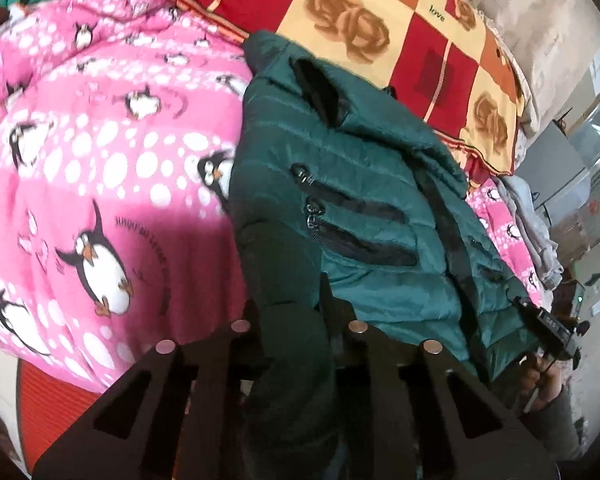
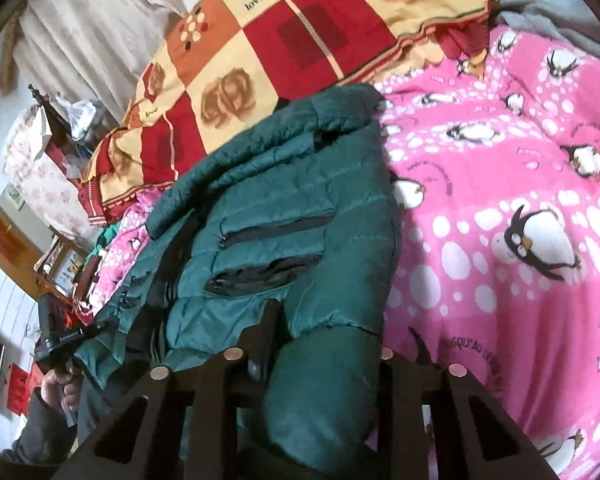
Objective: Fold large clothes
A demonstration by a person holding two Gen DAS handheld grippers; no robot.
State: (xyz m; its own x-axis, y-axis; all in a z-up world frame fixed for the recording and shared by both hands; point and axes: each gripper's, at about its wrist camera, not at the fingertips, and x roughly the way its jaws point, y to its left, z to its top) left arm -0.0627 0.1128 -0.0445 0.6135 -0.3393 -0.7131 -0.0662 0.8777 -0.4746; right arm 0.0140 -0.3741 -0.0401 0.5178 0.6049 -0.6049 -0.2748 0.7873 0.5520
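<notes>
**Both grippers pinching the green jacket's near edge**

Spread across the bed is lying a pink penguin-print blanket [image 1: 100,152], with a red-and-yellow checked quilt [image 1: 380,32] bunched along the upper part of both views. On the blanket, the dark green quilted jacket [image 1: 360,200] is resting front up, running from the frame centre down to the bottom edge, its black zip pockets [image 2: 268,268] facing the cameras.

The left gripper [image 1: 292,320] is sitting closed on a fold of the jacket's near portion, at the bottom centre of the left wrist view. The right gripper [image 2: 324,340] is likewise clamping a padded roll of green fabric at the bottom centre of its own view. Each gripper, with the person's hand [image 2: 60,384] behind it, is also showing at the other view's lower outer edge.

Judging from this, the fold is only beginning: both near corners are being secured. The next move is probably calling for lifting together and carrying the near edge toward the collar, keeping the slippery padding from sliding out.

Readable writing: "love" is appearing on the quilt [image 2: 255,1]; curved lettering on the blanket around the penguins is too blurred to make out.
</notes>
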